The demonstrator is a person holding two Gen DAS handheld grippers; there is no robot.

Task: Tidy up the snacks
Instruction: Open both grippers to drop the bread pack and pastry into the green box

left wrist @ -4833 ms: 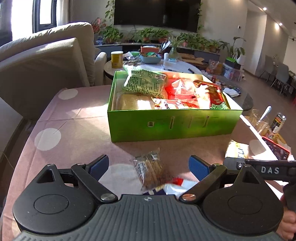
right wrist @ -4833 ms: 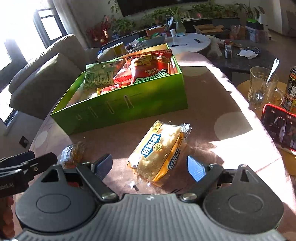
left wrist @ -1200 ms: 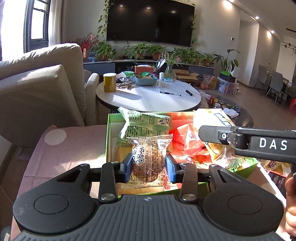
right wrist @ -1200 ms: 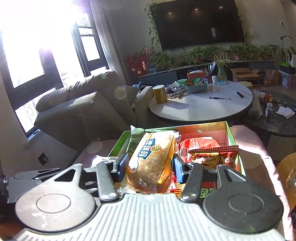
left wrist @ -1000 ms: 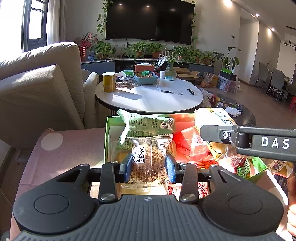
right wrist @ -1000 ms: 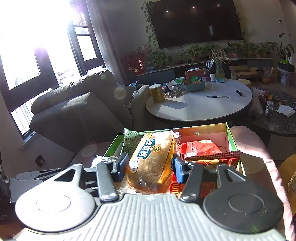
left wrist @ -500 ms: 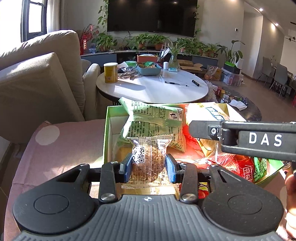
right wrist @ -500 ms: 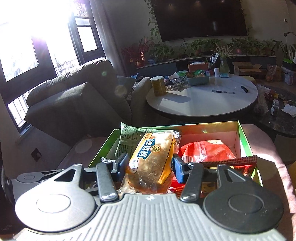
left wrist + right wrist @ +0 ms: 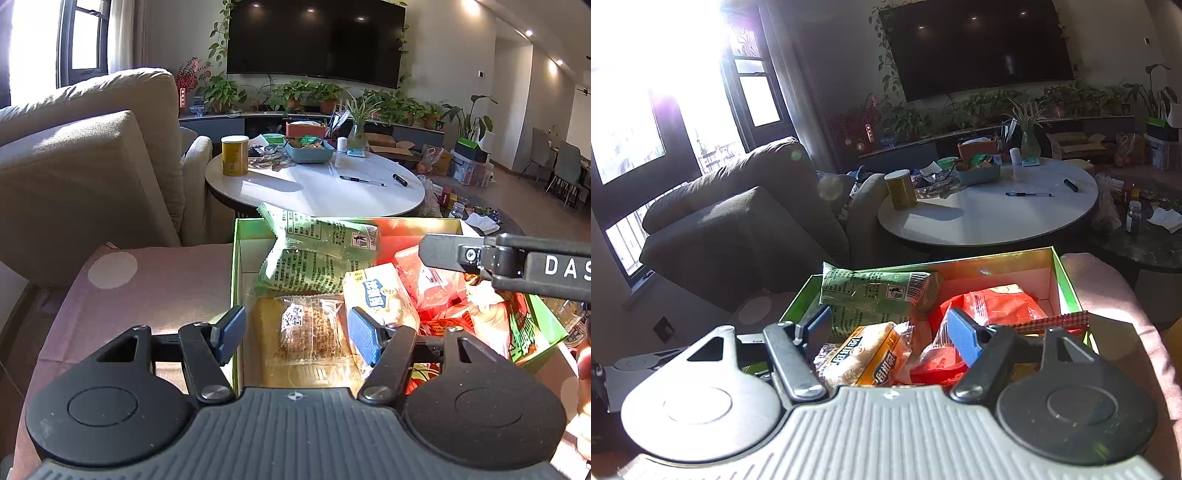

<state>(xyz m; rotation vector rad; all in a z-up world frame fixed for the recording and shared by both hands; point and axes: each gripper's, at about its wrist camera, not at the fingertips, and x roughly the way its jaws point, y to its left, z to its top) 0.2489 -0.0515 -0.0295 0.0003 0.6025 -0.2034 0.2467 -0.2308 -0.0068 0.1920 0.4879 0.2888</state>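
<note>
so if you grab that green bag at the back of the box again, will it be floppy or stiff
Probably floppy: the green bag is thin crinkled film, creased and slumped against the box wall. Likely light for its size, since it looks puffy and props up on the other snacks without flattening them. The glossy film may slip between the pads, so a grip on the sealed edge seems safer.

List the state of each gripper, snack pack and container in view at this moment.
left gripper: jaws opening, fingers clear of the pack below.
right gripper: jaws opening, nothing gripped.
clear-wrapped brown cake: released, lying flat in the box.
bread pack: released, lying tilted on other snacks.
green snack bag: sealed, propped against the far wall.
green box: lidless, nearly full.
yellow canister: upright, lid on.
</note>
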